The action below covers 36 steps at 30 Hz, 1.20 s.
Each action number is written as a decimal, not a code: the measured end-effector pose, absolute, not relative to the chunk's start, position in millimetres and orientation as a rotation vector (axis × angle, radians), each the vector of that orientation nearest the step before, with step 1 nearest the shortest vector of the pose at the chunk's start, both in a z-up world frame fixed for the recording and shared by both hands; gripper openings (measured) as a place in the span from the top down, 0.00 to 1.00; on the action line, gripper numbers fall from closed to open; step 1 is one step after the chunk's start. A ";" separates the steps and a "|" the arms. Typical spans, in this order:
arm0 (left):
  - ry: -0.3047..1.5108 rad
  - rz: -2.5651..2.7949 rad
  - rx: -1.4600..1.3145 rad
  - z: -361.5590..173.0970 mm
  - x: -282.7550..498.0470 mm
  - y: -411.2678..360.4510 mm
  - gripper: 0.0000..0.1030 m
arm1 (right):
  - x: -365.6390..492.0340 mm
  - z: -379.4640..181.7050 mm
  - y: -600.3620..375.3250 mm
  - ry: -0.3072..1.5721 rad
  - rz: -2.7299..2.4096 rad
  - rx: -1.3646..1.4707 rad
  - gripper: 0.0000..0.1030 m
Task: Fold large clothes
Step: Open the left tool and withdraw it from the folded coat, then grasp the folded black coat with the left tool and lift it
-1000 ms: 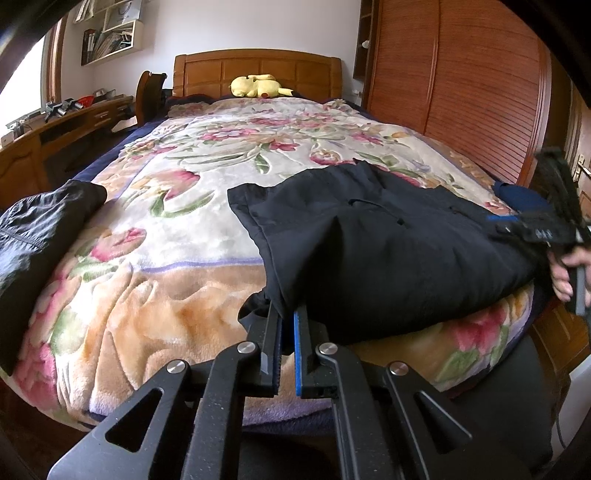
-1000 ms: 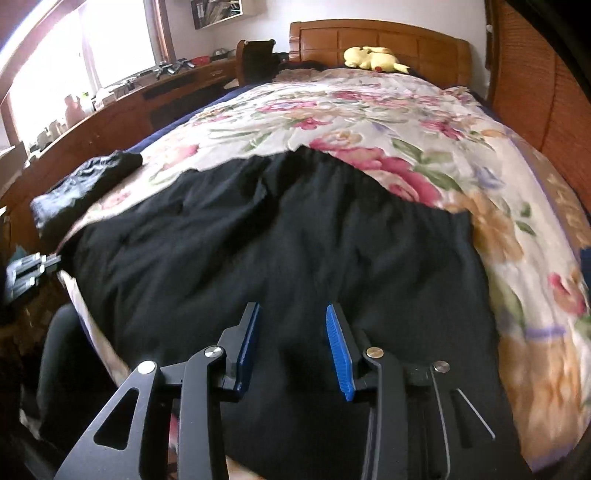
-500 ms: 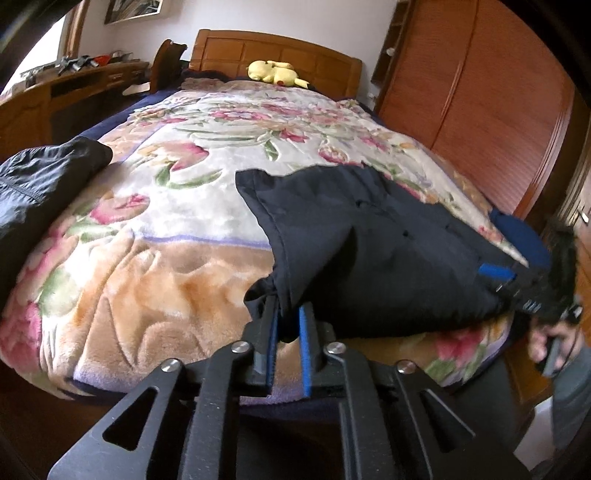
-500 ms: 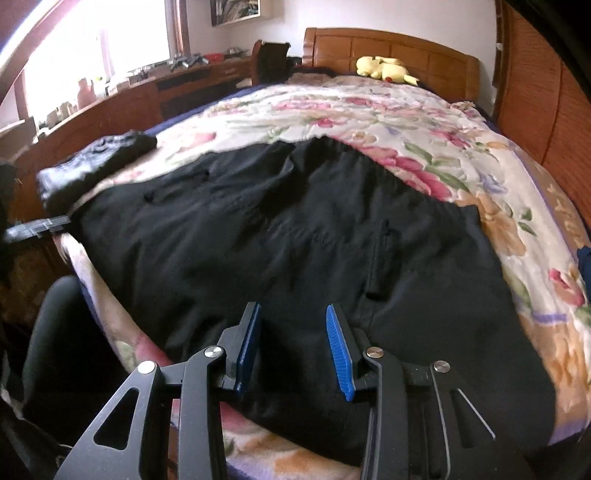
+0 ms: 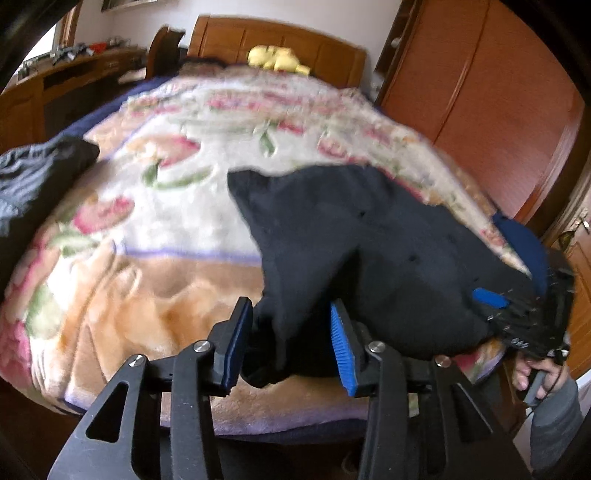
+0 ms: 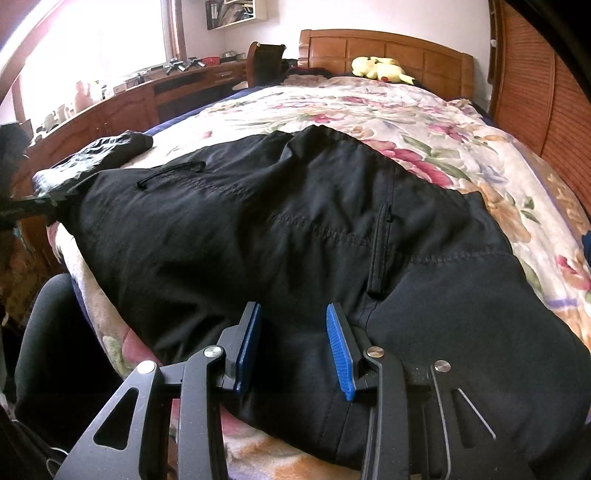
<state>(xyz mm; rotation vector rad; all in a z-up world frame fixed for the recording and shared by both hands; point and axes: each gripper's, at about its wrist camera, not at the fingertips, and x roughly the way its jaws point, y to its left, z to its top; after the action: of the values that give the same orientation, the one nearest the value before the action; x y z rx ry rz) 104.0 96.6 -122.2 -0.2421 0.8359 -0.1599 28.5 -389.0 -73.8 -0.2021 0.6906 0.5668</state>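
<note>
Showing only rightward: black garment's (image 6: 280, 236) zipper.

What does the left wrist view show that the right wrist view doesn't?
Only the left wrist view shows the person's hand holding the right gripper at the garment's far end, plus a wooden wardrobe.

Only the right wrist view shows the bright window, a wall shelf and the garment's zipped pocket.

Both show the black garment on the floral blanket, a second dark garment, and the yellow plush toy by the headboard.
</note>
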 end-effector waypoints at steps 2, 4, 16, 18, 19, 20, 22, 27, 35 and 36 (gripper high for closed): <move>0.851 -0.156 -0.258 -130.0 105.6 98.5 0.55 | 27.3 -74.9 -390.1 0.688 0.570 -0.196 0.63; 0.859 -0.156 -0.271 -134.1 105.0 100.3 0.55 | 26.7 -75.6 -391.2 0.685 0.573 -0.191 0.63; 0.898 -0.131 -0.270 -142.2 86.1 96.2 0.54 | 27.2 -77.1 -395.0 0.679 0.585 -0.177 0.63; 0.897 -0.127 -0.278 -142.7 84.2 96.1 0.54 | 27.5 -77.5 -395.2 0.679 0.587 -0.174 0.63; 0.899 -0.126 -0.278 -142.5 84.3 96.1 0.54 | 27.7 -77.6 -395.4 0.678 0.588 -0.172 0.63; 0.902 -0.126 -0.277 -142.1 84.9 95.7 0.55 | 27.8 -77.8 -395.4 0.678 0.588 -0.170 0.63; 0.906 -0.147 -0.295 -139.2 86.4 96.3 0.68 | 28.1 -78.1 -396.0 0.678 0.591 -0.166 0.63; 0.834 -0.172 -0.234 -99.4 89.1 83.4 0.93 | 29.3 -78.3 -399.0 0.683 0.598 -0.153 0.63; 0.656 -0.288 -0.057 -0.5 112.3 12.1 0.95 | 19.9 -59.2 -433.1 0.663 0.585 -0.093 0.63; 0.641 -0.308 -0.031 7.9 118.3 -2.2 0.95 | 17.7 -56.4 -442.5 0.656 0.570 -0.086 0.63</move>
<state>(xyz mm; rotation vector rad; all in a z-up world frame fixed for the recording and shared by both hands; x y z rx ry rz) 118.3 -2.2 7.9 -0.0306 0.6413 -0.3085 17.7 -442.5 -56.4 -0.0856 0.6556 0.5698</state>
